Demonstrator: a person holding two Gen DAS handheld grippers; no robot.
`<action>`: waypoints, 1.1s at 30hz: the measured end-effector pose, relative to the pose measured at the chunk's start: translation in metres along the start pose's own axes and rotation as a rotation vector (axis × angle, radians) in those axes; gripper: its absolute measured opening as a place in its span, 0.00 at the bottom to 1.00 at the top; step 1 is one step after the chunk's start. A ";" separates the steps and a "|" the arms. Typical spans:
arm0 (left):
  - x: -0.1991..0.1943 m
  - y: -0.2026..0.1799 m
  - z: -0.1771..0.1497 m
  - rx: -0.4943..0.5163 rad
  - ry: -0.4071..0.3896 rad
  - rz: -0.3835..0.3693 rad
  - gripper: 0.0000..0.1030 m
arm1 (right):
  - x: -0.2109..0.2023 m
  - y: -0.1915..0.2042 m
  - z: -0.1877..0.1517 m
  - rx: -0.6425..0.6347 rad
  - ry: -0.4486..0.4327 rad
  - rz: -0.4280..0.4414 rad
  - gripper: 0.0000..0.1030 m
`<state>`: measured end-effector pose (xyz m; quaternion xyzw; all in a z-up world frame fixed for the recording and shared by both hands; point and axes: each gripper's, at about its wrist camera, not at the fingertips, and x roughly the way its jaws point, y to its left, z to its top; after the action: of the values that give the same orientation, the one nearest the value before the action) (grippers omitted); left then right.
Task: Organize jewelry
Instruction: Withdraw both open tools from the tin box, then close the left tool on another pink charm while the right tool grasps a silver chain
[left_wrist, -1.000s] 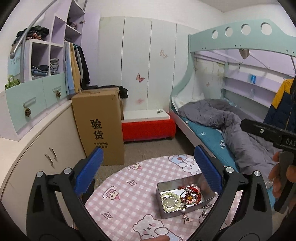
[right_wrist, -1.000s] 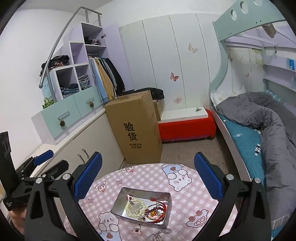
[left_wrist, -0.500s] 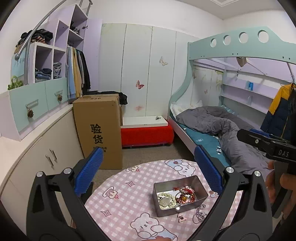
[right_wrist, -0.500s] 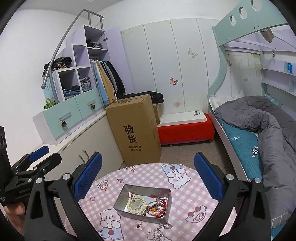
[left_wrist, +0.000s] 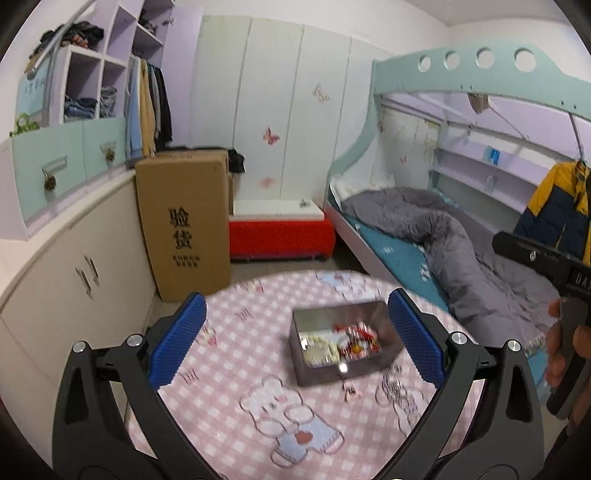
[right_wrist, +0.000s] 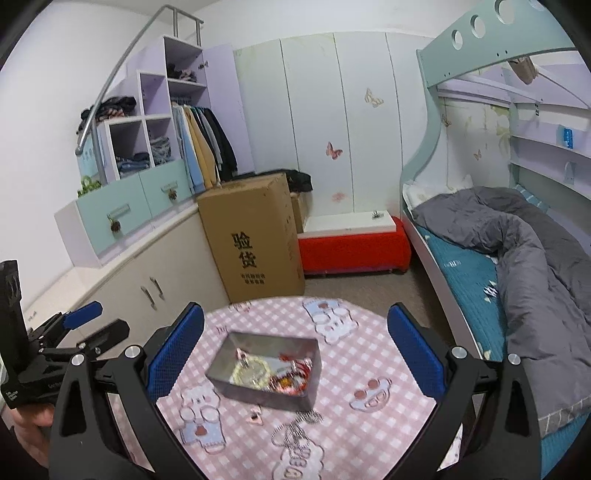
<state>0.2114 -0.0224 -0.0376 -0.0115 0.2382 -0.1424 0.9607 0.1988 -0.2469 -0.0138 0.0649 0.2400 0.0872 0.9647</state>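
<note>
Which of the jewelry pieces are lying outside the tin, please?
The silver chain and the small pendant lie loose on the tablecloth in front of the tin; the beads and red pieces sit inside.

Even, bright indoor light; strong fisheye edges; motion-blurred tin (left_wrist: 341, 341)

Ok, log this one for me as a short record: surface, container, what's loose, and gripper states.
surface: round table, pink checked cloth
container: open metal tin, on the table
in tin: pale bead bracelet, red beaded pieces
loose on cloth: silver chain, small charm, both in front of the tin
left gripper: open, empty, above the table
right gripper: open, empty, above the table
</note>
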 end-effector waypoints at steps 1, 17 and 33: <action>0.004 -0.001 -0.007 0.003 0.019 0.001 0.94 | 0.000 -0.002 -0.005 0.005 0.009 -0.003 0.93; 0.077 -0.028 -0.087 0.008 0.277 -0.028 0.94 | 0.033 -0.032 -0.089 0.057 0.217 -0.078 0.93; 0.137 -0.051 -0.119 0.045 0.413 -0.067 0.40 | 0.060 -0.054 -0.127 0.095 0.342 -0.076 0.93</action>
<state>0.2590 -0.1045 -0.2004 0.0317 0.4262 -0.1790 0.8862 0.1987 -0.2774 -0.1613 0.0857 0.4068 0.0490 0.9082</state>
